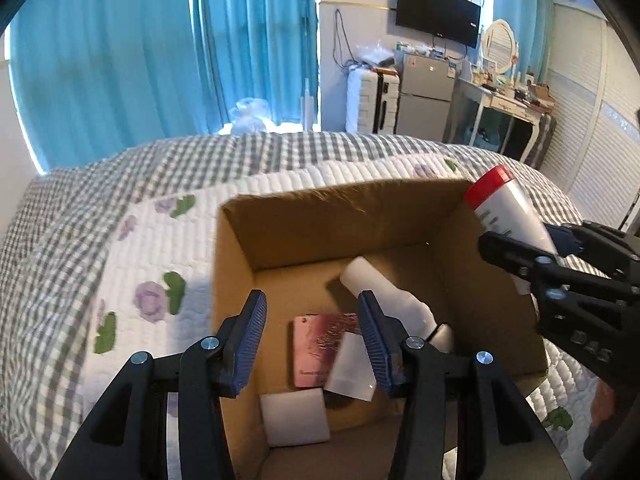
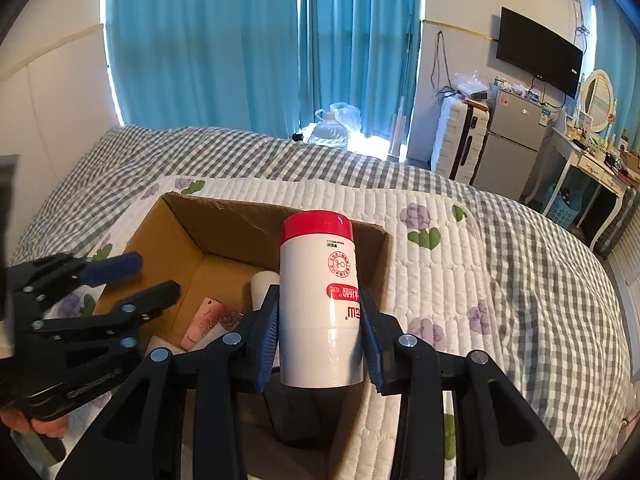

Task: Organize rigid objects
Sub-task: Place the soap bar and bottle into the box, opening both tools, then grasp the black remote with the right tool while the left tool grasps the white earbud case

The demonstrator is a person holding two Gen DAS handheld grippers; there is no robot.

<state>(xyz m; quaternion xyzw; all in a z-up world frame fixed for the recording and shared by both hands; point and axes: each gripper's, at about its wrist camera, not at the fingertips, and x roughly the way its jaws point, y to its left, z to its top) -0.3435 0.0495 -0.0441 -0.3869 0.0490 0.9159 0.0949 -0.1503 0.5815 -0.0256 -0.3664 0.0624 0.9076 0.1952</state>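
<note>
The right gripper (image 2: 320, 340) pinches a white canister with a red cap (image 2: 318, 300) across its lower body, cap pointing away, poised over the near right corner of the cardboard box (image 2: 168, 240), presumably to be lowered in. The left gripper (image 1: 312, 336) hangs above the box's near side, its blue pads (image 1: 252, 344) apart with nothing between them (likely its load is already delivered). Inside the box lie a pink card (image 1: 316, 348), a white block (image 1: 294, 416) by the near wall, and a white bottle (image 1: 384, 300) toward the far wall. The box sits on a quilted bedspread (image 2: 460, 280).
</note>
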